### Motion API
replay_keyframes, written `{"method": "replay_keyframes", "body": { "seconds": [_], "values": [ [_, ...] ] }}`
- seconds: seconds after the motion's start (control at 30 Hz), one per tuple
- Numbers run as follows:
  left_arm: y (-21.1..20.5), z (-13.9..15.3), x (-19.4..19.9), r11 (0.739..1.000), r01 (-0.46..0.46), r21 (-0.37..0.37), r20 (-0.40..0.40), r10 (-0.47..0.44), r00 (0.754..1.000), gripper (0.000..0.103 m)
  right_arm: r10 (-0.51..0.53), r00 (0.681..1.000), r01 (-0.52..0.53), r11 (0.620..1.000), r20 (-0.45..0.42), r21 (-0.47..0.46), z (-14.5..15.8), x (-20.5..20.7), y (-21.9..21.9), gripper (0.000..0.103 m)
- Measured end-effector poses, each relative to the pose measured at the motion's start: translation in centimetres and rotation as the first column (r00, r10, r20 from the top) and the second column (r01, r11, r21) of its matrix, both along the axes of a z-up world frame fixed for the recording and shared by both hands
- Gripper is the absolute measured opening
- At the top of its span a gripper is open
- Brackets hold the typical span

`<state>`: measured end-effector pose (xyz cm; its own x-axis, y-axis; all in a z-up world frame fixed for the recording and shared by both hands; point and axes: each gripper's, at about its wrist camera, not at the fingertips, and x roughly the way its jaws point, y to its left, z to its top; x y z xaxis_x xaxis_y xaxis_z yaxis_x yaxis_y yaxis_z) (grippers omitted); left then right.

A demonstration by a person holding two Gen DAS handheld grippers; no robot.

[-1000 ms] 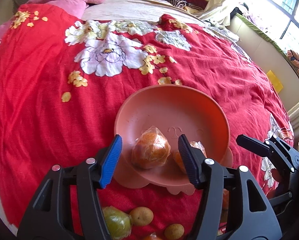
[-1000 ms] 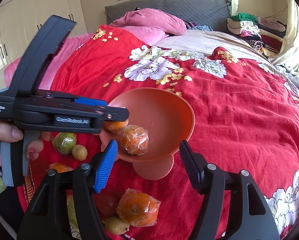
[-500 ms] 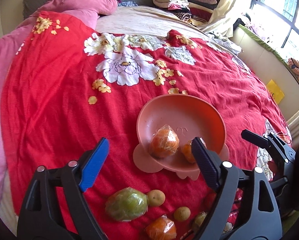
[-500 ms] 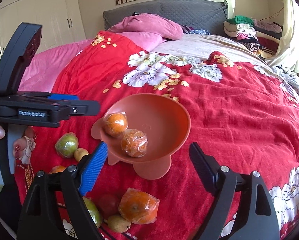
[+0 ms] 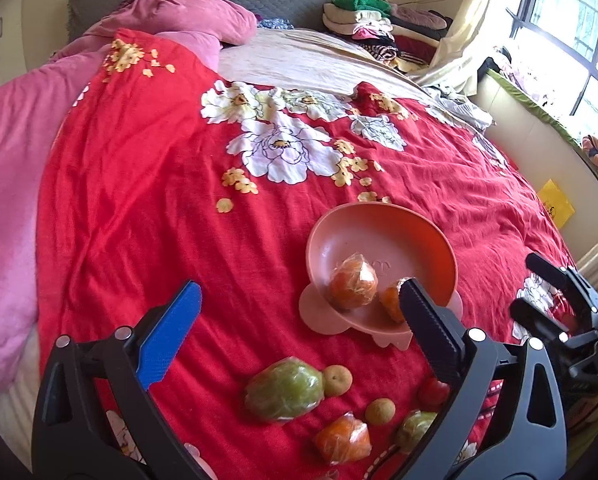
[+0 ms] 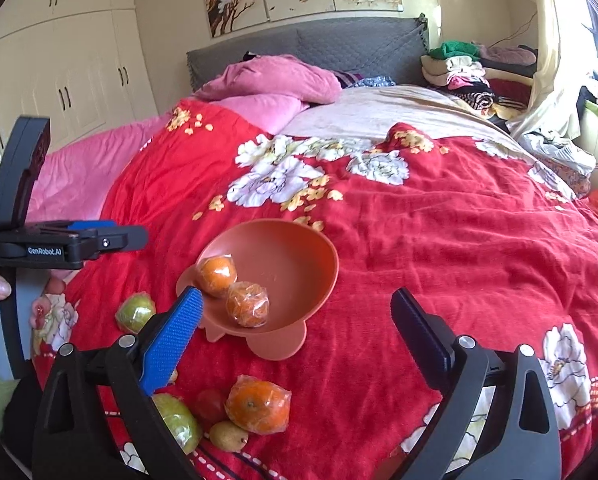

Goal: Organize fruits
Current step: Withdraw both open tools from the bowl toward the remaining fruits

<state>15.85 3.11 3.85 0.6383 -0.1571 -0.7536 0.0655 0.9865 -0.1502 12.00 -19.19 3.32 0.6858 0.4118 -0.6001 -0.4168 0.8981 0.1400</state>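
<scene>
A salmon-pink bowl on the red bedspread holds two plastic-wrapped oranges. Loose fruit lies in front of it: a wrapped green fruit, small brown fruits, a wrapped orange, a red fruit and another green fruit. My left gripper is open and empty, above and behind the loose fruit. My right gripper is open and empty, near the bowl. Each gripper shows in the other's view: the right gripper, the left gripper.
The fruit lies near the bed's front edge. A pink quilt lies at the left, pink pillows and a grey headboard at the back. Folded clothes are stacked at the far right. A window ledge runs along the right.
Both grippers have pulled back and up from the bowl and their jaws have opened wider. The left one let go of an orange, which now lies in the bowl. More loose fruit shows below.
</scene>
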Motion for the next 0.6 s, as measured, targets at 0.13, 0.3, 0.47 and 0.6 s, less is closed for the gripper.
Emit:
{"method": "replay_keyframes", "body": {
  "seconds": [0.13, 0.3, 0.47, 0.6],
  "values": [
    [0.3, 0.0, -0.6, 1.000, -0.001, -0.002, -0.003, 0.001, 1.000, 0.093, -0.015, 1.000, 0.015, 1.000, 0.012, 0.014, 0.7, -0.5, -0.8, 0.096],
    [0.4, 0.1, -1.5, 1.000, -0.002, -0.001, 0.002, 0.002, 1.000, 0.093, -0.021, 1.000, 0.020, 1.000, 0.014, 0.020, 1.1, -1.4, -1.1, 0.096],
    [0.7, 0.0, -2.3, 1.000, -0.003, 0.000, 0.003, 0.003, 1.000, 0.093, 0.005, 1.000, -0.006, 1.000, 0.016, 0.011, 1.3, -2.4, -0.5, 0.096],
    [1.0, -0.1, -2.9, 1.000, -0.008, 0.004, 0.002, 0.008, 1.000, 0.093, 0.031, 0.999, -0.031, 1.000, 0.015, -0.004, 1.3, -3.3, 0.2, 0.096]
  ]
}}
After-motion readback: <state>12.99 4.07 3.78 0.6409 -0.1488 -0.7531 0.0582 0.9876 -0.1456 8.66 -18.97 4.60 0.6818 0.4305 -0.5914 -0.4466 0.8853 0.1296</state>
